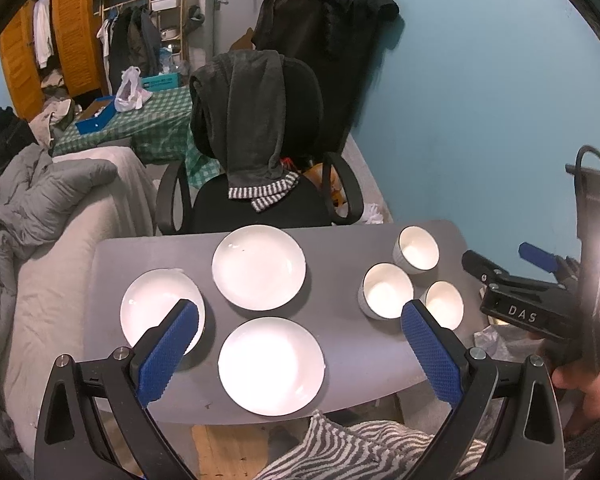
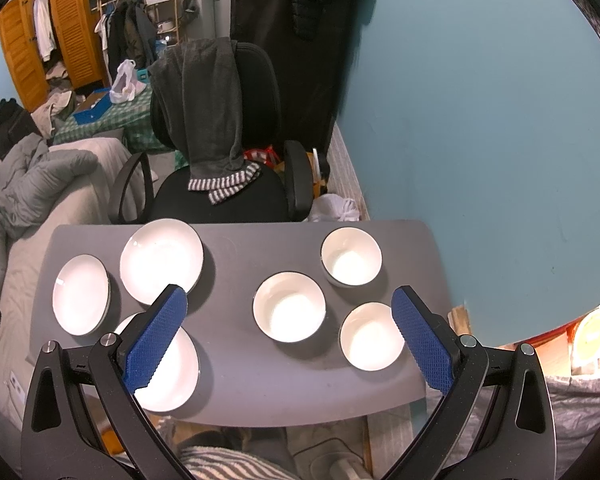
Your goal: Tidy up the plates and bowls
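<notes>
Three white plates [image 1: 259, 267] and three white bowls [image 2: 289, 306] are sitting apart on a grey table [image 2: 236, 364]. The left gripper [image 1: 300, 354] is hovering spread wide and empty, plates ahead between its fingers, bowls to its right. The right gripper [image 2: 288, 338] is hovering spread and empty, bowls between its fingers, plates to its left.

Two wrist views from above the near edge, both over one grey table [image 1: 340, 344] [image 2: 236, 360].

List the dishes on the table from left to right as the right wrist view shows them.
Left plate → far plate → middle bowl → far bowl → near bowl. The near plate is left out: it sits below the first two plates, so its place is unclear.
</notes>
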Available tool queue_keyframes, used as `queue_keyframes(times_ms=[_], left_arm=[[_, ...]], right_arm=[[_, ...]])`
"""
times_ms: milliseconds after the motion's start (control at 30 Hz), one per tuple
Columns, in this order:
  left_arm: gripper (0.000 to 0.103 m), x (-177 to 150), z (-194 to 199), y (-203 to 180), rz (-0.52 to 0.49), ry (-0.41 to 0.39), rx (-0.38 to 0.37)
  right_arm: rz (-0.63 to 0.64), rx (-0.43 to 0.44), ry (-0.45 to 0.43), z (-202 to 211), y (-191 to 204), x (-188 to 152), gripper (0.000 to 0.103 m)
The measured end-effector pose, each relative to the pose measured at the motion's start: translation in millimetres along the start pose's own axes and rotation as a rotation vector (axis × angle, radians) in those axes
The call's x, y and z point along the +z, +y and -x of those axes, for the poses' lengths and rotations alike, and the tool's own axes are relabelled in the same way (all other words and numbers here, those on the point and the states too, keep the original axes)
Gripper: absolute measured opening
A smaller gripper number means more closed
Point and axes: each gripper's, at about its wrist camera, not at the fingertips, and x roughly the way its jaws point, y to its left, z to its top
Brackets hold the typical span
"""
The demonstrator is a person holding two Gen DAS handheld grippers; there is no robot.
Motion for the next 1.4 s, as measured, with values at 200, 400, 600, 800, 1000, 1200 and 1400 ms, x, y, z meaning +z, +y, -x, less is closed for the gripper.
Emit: queue_keyframes(times_ms=[200,400,600,800,1000,1200,1400], left_arm=[[0.102,-6,-4,-4,-0.025,0.020,0.021],[0.102,-7,-3,0,-0.020,0.027,0.022],[0.102,-6,0,12,0.014,0.011,0.053],[0.102,-8,-2,37,0.065,-0.004,0.143],[0.102,-20,-12,63,0.075,0.013,0.226],[0.102,-34,-30,74,0.039,0.064,0.252],[0.102,-51,-52,87,0.021,0.118,0.250]], right_arm=[[0.022,0.008,0.003,-2,7,-2,0.101],[0.066,0.021,-0.006,-2,17,-2,0.101],[0.103,0.049,-0.003,-5,26,1,0.101],[0.153,0.064,0.017,-16,40,2,0.101],[0.228,0.105,0.051,-32,60,-1,0.101],[0.283,0.173,0.099,-54,84,-5,0.101],[0.272,0.252,0.205,-91,99,-18,0.101]])
